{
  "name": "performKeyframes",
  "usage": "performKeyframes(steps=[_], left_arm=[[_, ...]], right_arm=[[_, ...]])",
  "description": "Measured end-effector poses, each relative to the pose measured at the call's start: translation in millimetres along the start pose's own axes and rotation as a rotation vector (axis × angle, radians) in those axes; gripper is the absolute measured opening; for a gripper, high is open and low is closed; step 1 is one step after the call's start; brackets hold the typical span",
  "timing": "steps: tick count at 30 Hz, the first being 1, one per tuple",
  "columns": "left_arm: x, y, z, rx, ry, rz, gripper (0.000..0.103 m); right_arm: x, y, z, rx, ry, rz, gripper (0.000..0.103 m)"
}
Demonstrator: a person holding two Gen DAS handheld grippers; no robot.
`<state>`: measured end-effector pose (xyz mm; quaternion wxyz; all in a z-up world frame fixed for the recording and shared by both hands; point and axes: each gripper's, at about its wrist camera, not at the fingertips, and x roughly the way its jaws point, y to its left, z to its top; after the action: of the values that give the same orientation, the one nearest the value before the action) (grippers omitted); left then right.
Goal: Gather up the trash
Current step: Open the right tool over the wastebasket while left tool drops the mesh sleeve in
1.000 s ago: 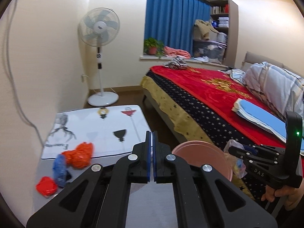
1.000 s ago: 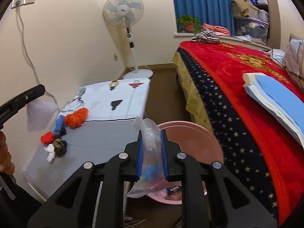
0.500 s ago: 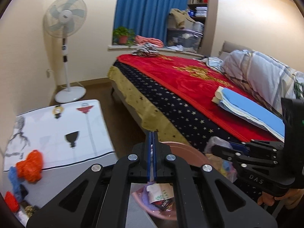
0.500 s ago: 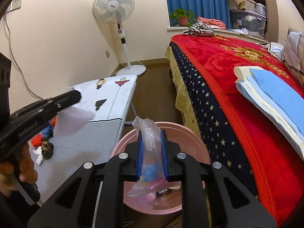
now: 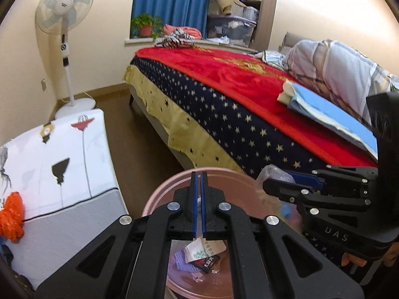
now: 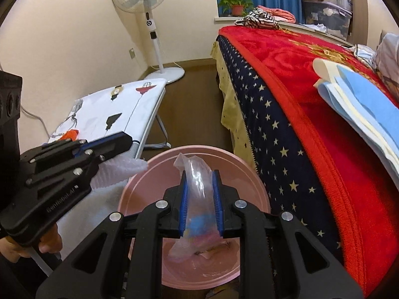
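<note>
My left gripper point(image 5: 199, 182) is shut on a thin white foam sheet point(image 6: 117, 174), which hangs over the left rim of the pink bin point(image 6: 251, 174). My right gripper point(image 6: 199, 182) is shut on a clear plastic bag point(image 6: 197, 186) with blue and pink bits inside, held above the bin. In the left wrist view the bin point(image 5: 159, 196) lies below both grippers and holds wrappers and paper scraps point(image 5: 202, 251). An orange crumpled bag point(image 5: 11, 214) lies on the table.
A white printed folding table point(image 5: 62, 149) stands left of the bin. A bed with a red and starred blanket point(image 5: 237, 104) is close on the right, with folded blue cloth point(image 5: 331, 114) on it. A standing fan point(image 5: 64, 20) is at the back wall.
Both grippers moved from beside the table to above the pink bin. The foam sheet and the plastic bag came along in their jaws.
</note>
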<state>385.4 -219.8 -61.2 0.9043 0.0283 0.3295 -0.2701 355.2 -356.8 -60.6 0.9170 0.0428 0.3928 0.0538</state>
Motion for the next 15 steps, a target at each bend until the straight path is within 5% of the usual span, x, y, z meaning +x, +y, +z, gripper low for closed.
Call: performKeyframes(steps=[4, 6, 7, 8, 11, 15], left_arm=[[11.6, -1.7, -5.1, -0.009, 0.036, -0.009, 0.003], [13.9, -1.2, -5.5, -0.018, 0.049, 0.005, 0.024], [12.9, 0.3, -5.4, -0.026, 0.043, 0.014, 0.052], [10.5, 1.1, -5.5, -0.032, 0.029, 0.035, 0.066], [4.3, 11.4, -5.7, -0.076, 0.003, 0.135, 0.094], [-5.6, 23.1, -6.1, -0.129, -0.023, 0.175, 0.095]], right_arm=[[7.0, -6.7, -3.1, 0.042, 0.034, 0.011, 0.021], [9.3, -6.5, -5.0, 0.037, 0.050, -0.001, 0.026], [9.6, -5.9, -5.8, 0.033, 0.052, -0.009, 0.039], [8.0, -5.2, -6.6, 0.028, 0.045, -0.029, 0.044], [3.9, -9.6, -4.7, 0.045, 0.030, -0.058, 0.063], [-3.9, -12.2, -2.3, 0.059, 0.002, -0.075, 0.071]])
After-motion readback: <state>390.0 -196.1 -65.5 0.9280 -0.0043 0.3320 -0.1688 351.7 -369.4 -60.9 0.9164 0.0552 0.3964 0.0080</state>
